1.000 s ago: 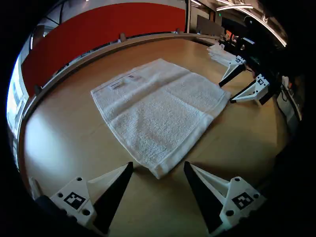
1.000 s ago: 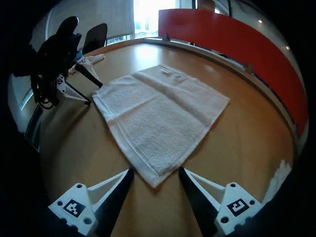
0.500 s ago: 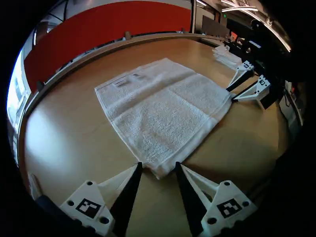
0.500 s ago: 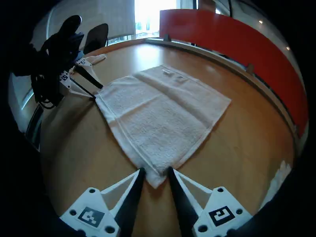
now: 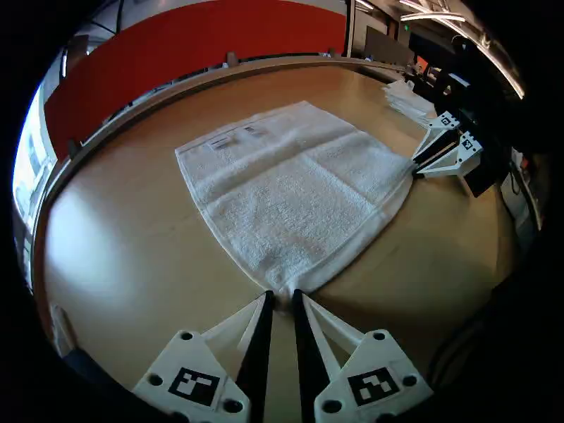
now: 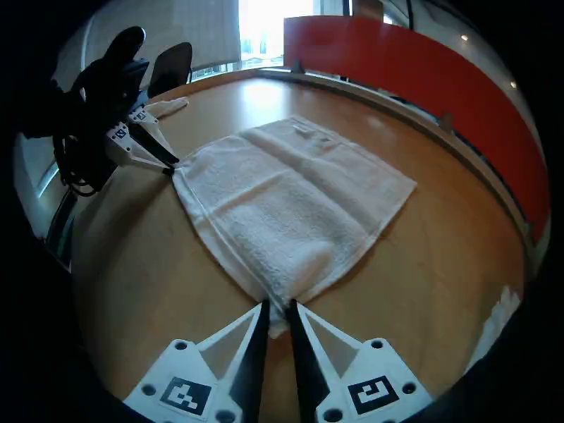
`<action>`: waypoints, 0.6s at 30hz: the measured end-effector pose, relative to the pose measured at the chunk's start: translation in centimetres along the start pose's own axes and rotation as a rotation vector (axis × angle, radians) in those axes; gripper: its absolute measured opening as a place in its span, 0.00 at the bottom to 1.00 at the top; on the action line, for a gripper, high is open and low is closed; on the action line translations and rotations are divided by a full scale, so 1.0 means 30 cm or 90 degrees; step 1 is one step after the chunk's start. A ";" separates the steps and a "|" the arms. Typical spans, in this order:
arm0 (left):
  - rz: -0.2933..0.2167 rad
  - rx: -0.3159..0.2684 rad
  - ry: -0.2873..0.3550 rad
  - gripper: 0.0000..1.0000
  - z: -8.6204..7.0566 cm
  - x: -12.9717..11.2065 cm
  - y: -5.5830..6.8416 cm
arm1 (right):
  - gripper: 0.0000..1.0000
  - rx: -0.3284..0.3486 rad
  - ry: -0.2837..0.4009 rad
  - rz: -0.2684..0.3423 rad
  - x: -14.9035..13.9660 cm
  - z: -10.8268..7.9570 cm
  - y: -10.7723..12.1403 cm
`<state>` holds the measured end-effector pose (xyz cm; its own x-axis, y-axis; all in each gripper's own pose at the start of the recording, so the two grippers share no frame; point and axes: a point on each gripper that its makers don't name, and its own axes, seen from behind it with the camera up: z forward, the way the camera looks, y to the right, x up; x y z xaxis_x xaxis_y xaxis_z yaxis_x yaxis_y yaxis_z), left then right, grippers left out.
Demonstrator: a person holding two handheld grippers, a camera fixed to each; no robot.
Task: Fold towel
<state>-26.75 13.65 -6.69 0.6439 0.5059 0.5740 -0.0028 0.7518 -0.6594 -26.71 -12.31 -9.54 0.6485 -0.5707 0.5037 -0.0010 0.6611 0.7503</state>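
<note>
A white towel (image 5: 289,183) lies folded flat on the wooden table (image 5: 127,240), with a small label near its far edge. In the left gripper view my left gripper (image 5: 280,302) is shut on the towel's near corner, the cloth pinched between its black fingers. Farther off at the right, the right gripper (image 5: 416,163) pinches the other near corner. In the right gripper view the towel (image 6: 289,204) spreads ahead and my right gripper (image 6: 276,310) is shut on its nearest corner. The left gripper (image 6: 169,168) grips the corner at the left.
A red partition (image 5: 190,49) runs along the table's far edge. A stack of white towels (image 5: 405,99) sits at the far right of the left gripper view. Dark chairs (image 6: 169,67) stand beyond the table. A white cloth (image 6: 502,310) lies at the right edge.
Both grippers moved in on the towel's two near corners and went from open to shut on them. The corners now bunch slightly between the fingers.
</note>
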 end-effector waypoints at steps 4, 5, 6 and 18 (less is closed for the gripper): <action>-0.026 -0.004 0.002 0.13 -0.011 0.006 0.007 | 0.17 0.000 -0.001 -0.002 0.005 0.002 0.002; -0.033 -0.004 0.002 0.11 -0.013 0.006 0.009 | 0.17 -0.001 -0.001 -0.003 0.006 0.001 0.003; -0.039 -0.005 0.002 0.11 -0.015 0.006 0.011 | 0.17 -0.001 -0.001 -0.003 0.008 0.001 0.003; -0.071 -0.010 -0.009 0.10 -0.027 0.000 0.030 | 0.16 0.001 0.000 -0.002 0.021 -0.019 0.018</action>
<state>-26.12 13.97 -7.66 0.6288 0.4258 0.6506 0.0803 0.7967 -0.5990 -25.87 -12.02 -9.07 0.6487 -0.5728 0.5010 0.0005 0.6587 0.7524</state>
